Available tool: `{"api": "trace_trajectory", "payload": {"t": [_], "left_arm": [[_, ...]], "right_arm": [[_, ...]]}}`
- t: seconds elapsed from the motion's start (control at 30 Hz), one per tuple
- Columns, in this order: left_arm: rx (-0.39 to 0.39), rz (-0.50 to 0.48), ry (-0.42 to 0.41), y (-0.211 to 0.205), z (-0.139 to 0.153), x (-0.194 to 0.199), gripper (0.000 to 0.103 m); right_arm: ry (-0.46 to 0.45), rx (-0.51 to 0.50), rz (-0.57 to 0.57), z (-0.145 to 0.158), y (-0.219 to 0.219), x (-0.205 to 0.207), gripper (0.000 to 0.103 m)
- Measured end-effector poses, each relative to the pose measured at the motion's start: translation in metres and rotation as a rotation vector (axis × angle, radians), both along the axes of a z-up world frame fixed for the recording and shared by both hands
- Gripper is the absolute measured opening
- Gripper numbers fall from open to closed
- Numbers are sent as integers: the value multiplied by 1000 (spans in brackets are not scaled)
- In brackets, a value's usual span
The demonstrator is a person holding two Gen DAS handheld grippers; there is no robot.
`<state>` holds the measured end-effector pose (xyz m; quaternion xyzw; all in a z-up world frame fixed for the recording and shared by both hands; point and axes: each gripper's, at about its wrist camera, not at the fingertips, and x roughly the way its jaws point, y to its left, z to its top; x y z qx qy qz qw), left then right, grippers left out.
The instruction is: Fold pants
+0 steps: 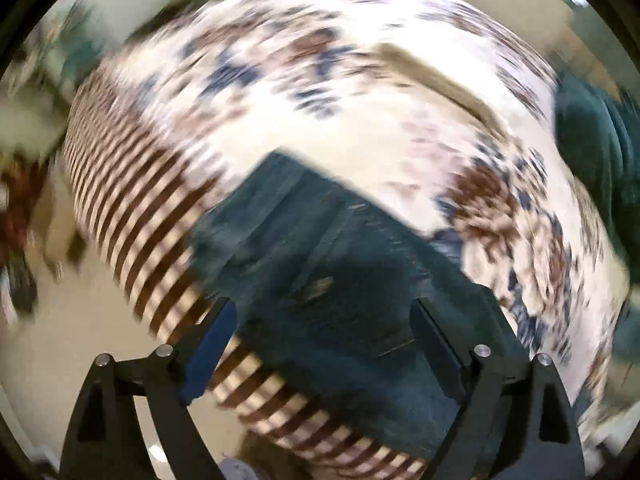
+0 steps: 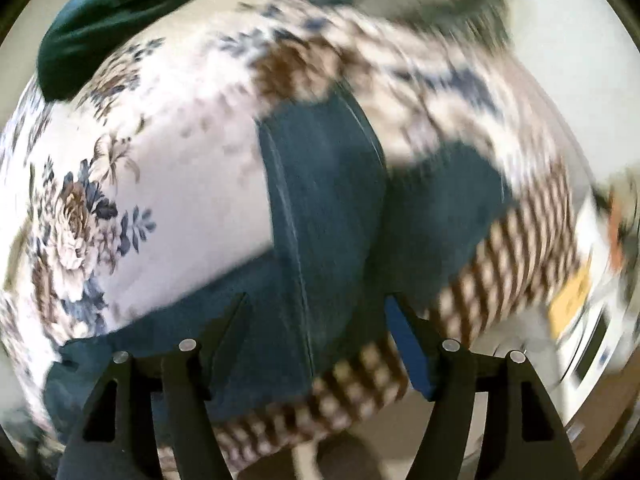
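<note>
Dark blue-green jeans (image 1: 320, 264) lie folded on a floral bedspread (image 1: 360, 128) near its striped edge. My left gripper (image 1: 324, 312) is open above the jeans, holding nothing. In the right wrist view the jeans (image 2: 328, 200) lie the same way, a seam running down them. My right gripper (image 2: 316, 308) is open just above the jeans, fingers apart on either side of the fold. Both views are motion-blurred.
The bedspread (image 2: 180, 180) has a brown-and-cream striped border (image 1: 132, 216) hanging over the edge. Another dark green garment (image 2: 112, 28) lies at the far side, seen also in the left wrist view (image 1: 596, 148). A white appliance (image 2: 592, 320) stands to the right. Beige floor (image 1: 60, 320) lies below.
</note>
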<state>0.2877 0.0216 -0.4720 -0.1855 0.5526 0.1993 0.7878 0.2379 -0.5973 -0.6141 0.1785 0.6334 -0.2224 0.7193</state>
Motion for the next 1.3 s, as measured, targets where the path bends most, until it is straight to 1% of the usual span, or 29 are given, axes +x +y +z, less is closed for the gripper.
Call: {"api": "trace_trajectory", "payload": {"t": [0.03,0.13,0.2,0.3,0.33,0.37,0.4,0.47,0.5,0.53,0.57,0.6,0.67,0.7,0.73,0.77,0.8,0.83,0.87,0.93,0.97,1.0,1.07,1.1,1.17,1.2,1.23,1.27,1.3], "left_arm": [[10,-44,3,-14,-4,12,88],[-14,-141,38,-49,-24,40,88],[-5,-198,75,-79,-38,57,88],[-3,-280,94,-123,-47,73,88],[-9,-319,95,-140,-48,74,88],[-7,-346,99,-153,-47,75,88],[-6,-370,105,-163,-48,75,88],[-25,-414,114,-186,-49,74,88],[-30,-430,121,-193,-50,73,88],[-36,-445,129,-201,-51,70,88],[-46,-453,136,-207,-52,68,88],[-53,-458,143,-213,-54,66,88],[-59,-464,164,-222,-58,62,88],[-64,-468,175,-226,-61,61,88],[-64,-473,186,-231,-64,60,88],[-49,-481,197,-235,-65,58,88],[-29,-492,204,-240,-66,57,88],[21,-506,209,-246,-68,57,88],[61,-518,209,-251,-68,58,88],[151,-539,203,-261,-71,60,88],[175,-545,208,-262,-75,61,88],[187,-547,220,-263,-80,63,88],[181,-542,249,-261,-92,65,88],[175,-536,264,-260,-99,66,88],[140,-513,298,-254,-114,67,89],[123,-502,308,-250,-120,67,89],[100,-490,313,-247,-126,67,89],[86,-485,314,-244,-128,67,89],[73,-480,316,-242,-130,67,90]], "right_arm": [[6,-16,28,-5,1,19,73],[67,-58,94,-27,4,67,73],[141,-106,140,-55,5,92,72],[195,-133,166,-82,-3,101,72],[193,-143,160,-85,-9,96,70],[185,-152,152,-85,-14,90,54],[168,-162,117,-79,-26,79,31],[113,-154,-9,-63,-56,47,9],[84,-148,-68,-54,-71,30,8],[53,-138,-153,-44,-92,5,8],[44,-130,-201,-40,-103,-10,7],[27,-101,-277,-37,-121,-36,6],[18,4,-388,-41,-145,-73,6],[-13,97,-449,-44,-154,-88,7],[-52,172,-473,-45,-157,-95,8],[-75,231,-465,-45,-155,-94,17],[-82,243,-429,-42,-149,-85,43],[-100,234,-380,-36,-138,-70,55],[-112,223,-320,-31,-124,-51,66],[-91,166,-187,-26,-98,-11,66],[-68,125,-112,-28,-83,14,66],[-23,80,-40,-36,-67,42,66],[72,13,60,-58,-40,80,66],[144,-42,122,-75,-27,100,66],[273,-124,204,-108,-12,123,66],[311,-143,225,-117,-9,126,65],[321,-153,239,-120,-7,128,64],[300,-166,238,-117,-8,125,50],[271,-184,210,-106,-16,116,15]]}}
